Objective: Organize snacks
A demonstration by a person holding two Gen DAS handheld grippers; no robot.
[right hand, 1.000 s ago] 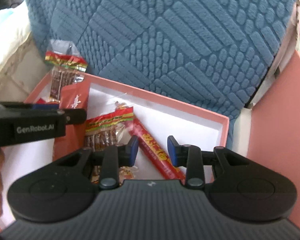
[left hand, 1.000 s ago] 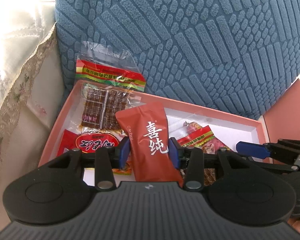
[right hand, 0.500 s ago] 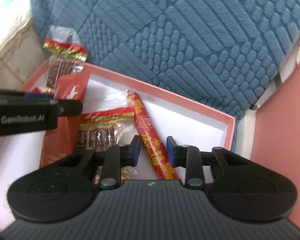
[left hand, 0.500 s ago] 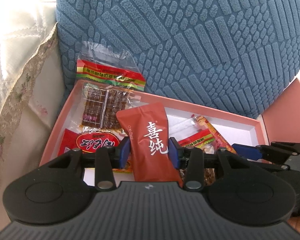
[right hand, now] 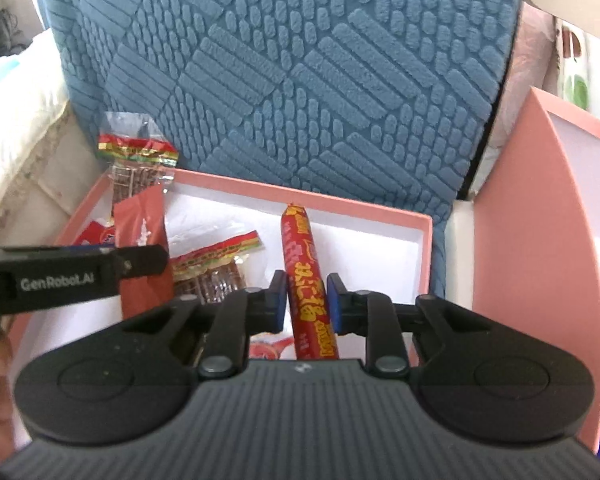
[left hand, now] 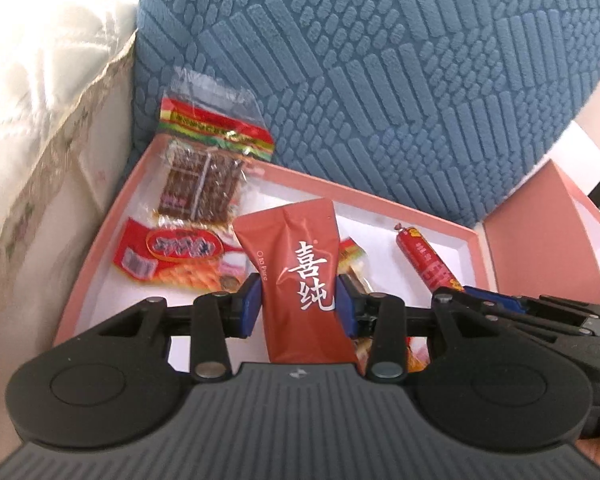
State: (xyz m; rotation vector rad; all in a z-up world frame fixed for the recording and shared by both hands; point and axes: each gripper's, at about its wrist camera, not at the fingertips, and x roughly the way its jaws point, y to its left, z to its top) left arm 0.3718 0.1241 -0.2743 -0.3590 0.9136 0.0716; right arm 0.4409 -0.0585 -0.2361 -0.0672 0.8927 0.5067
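the left hand-held gripper (left hand: 298, 306) is clamped on a brick-red pouch (left hand: 300, 280) with white characters, its blue pads pressing both long edges so the pouch stands upright between them. the right hand-held gripper (right hand: 307, 300) has just been closing its jaws, and a red sausage stick (right hand: 306, 276) lies between them; the left pad touches the stick, while on the right side i cannot tell whether the pad presses it.

both work over a pink box (right hand: 380, 210) with a white floor. in the left wrist view, a red noodle-snack packet (left hand: 172, 256) lies flat left of the pouch, and behind it a clear bag of brown strips (left hand: 204, 184) leans over the box's far rim against a blue textured cushion (left hand: 380, 80). in the right wrist view, a second clear bag of strips (right hand: 216, 268) lies between pouch and sausage stick. a pink lid (right hand: 520, 240) stands upright just beside the box on the right. cream quilted fabric (left hand: 40, 100) lies to the left.
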